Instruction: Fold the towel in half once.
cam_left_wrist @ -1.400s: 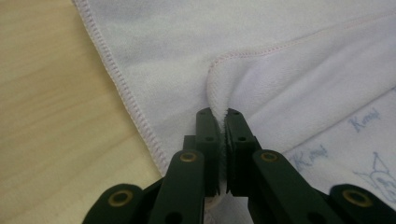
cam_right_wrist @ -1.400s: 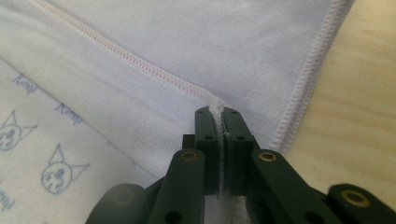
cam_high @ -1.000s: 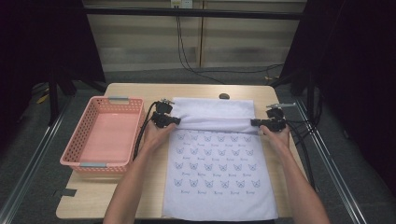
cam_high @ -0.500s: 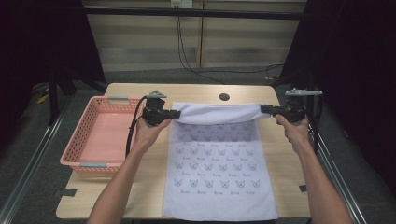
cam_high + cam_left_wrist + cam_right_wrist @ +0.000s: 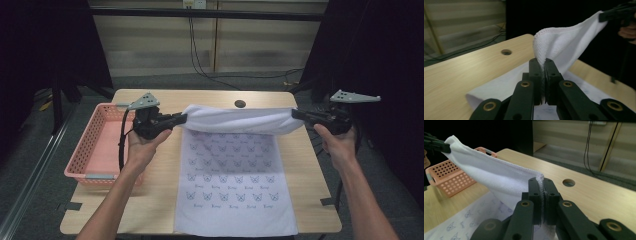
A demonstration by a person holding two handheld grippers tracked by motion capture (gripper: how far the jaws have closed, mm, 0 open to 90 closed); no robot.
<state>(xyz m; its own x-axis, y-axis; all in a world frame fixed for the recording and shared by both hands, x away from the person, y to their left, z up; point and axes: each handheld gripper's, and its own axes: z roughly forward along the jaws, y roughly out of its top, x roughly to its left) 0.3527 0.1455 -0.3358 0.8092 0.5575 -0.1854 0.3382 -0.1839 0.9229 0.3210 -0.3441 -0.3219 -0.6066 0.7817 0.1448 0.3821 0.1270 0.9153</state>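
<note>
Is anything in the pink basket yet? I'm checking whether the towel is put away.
No, the basket shows a bare floor in the high view, and both grippers hold the towel over the table.

high: above, facing down | tool cams: close (shared towel (image 5: 240, 120))

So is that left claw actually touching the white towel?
Touching: in the left gripper view, the left gripper is pinched shut on the towel corner.
</note>
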